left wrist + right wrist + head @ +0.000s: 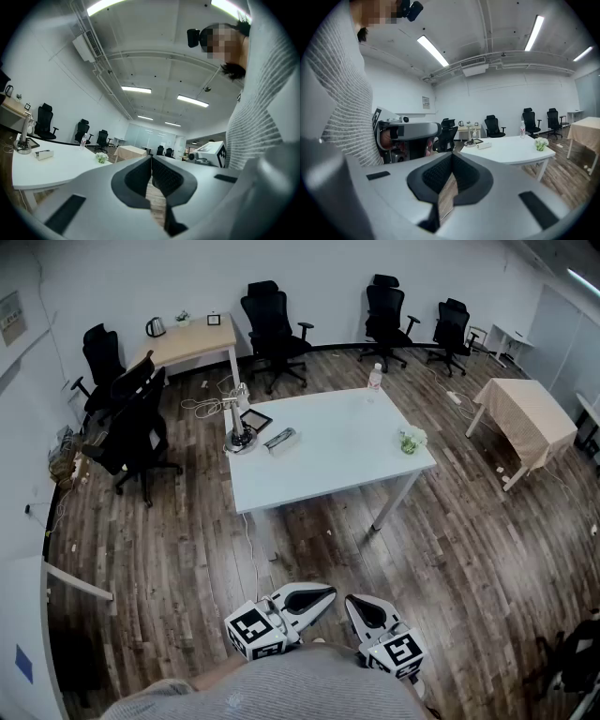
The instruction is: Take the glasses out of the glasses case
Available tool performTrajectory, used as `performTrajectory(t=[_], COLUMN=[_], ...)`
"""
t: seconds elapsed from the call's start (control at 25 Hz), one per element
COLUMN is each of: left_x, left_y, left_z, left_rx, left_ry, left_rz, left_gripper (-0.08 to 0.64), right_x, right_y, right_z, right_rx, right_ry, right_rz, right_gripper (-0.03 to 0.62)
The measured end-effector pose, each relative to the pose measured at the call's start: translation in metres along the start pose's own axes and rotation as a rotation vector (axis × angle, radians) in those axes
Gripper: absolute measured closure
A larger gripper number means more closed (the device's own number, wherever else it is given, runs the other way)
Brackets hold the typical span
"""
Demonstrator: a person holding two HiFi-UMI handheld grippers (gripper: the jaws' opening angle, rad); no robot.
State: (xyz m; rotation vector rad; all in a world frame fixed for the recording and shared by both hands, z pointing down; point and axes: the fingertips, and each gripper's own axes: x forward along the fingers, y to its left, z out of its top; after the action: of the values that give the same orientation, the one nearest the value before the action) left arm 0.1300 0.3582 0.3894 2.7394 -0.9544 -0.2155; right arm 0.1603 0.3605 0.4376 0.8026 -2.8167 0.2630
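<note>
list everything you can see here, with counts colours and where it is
table: one, white, room centre
glasses case: one, grey, table's left part
stand: one, silvery, left of the case
bottle: one, clear, table's far edge
plant: one, white-green, table's right edge
office chairs: at least five, black, far and left sides
desk: one, light wood, far left
kettle: one, dark, on the desk
cloth-covered table: one, beige, right
sweater: one, grey striped, bottom edge
left tool: one, white, jaws shut, empty
right tool: one, white, jaws shut, empty
</note>
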Motion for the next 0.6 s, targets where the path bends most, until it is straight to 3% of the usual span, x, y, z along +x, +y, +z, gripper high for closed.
performTrajectory(t=[0.32, 0.6], left_x=[-0.0019, 0.0063], left_y=[0.0037, 0.001], left_z=[-0.0022, -0.0041], left_rx=[-0.007, -0.015], left_ry=[0.003, 0.006], left_rz=[0.008, -0.002], left_gripper=[0.546, 0.546], right_x=[0.0031, 0.0007], right_y=[0.0, -0.0005], right_z=[-0.0014, 0.0055], right_rx=[0.009, 0.09], right_ry=[0.002, -0.086], right_rz=[0.004, 0.075], right_gripper=[0.578, 0.577])
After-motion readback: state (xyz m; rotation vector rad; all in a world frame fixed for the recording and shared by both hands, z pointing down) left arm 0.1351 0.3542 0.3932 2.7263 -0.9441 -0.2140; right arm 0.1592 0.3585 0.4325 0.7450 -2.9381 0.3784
